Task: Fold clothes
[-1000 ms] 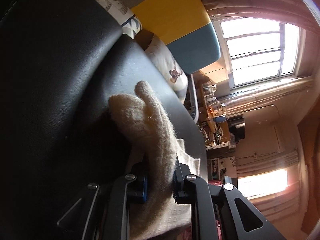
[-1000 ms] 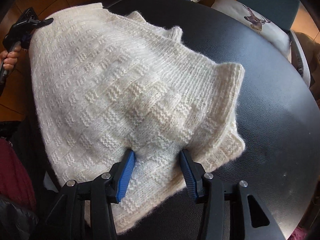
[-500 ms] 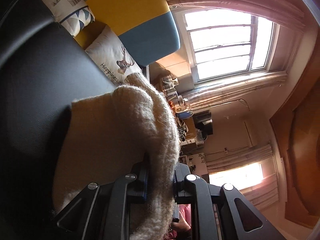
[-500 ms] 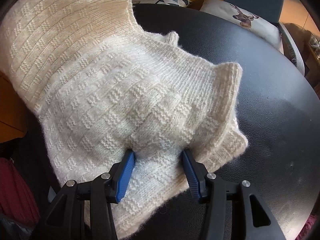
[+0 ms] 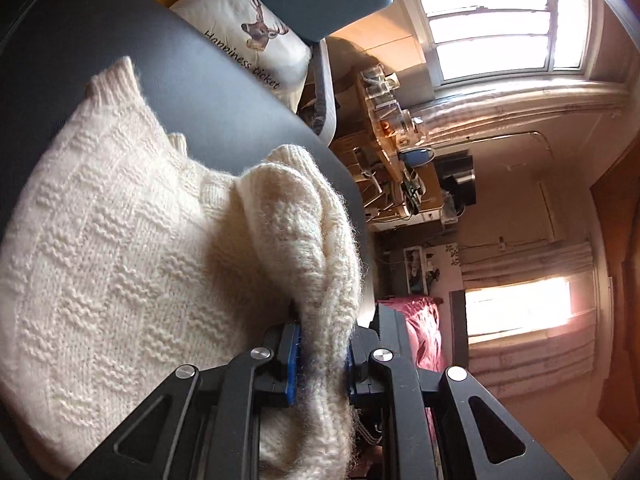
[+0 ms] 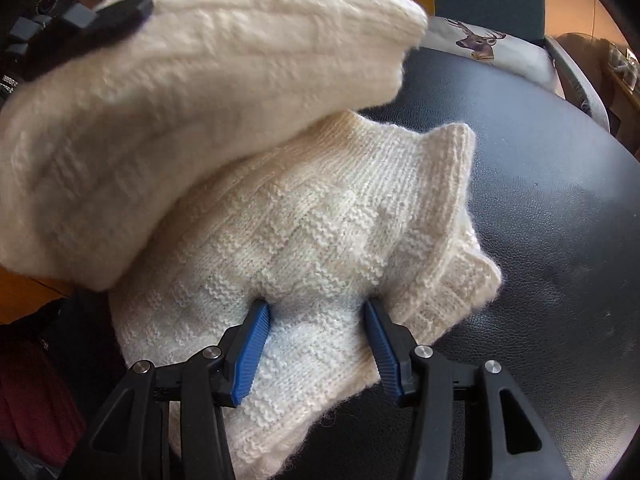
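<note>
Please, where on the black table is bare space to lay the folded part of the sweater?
Bare black table lies to the right of the sweater, up to the deer cushion. The left side is crowded: the left hand-held gripper holds a raised sweater fold there, and the right hand-held gripper rests open on the knit.

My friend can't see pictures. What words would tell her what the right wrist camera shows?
A fluffy cream knitted sweater lies on a round black table, and the right gripper presses down on it with its blue fingers spread open. The left gripper lifts another part of the sweater up and over the flat part. A cushion with a deer picture sits behind the table.
</note>
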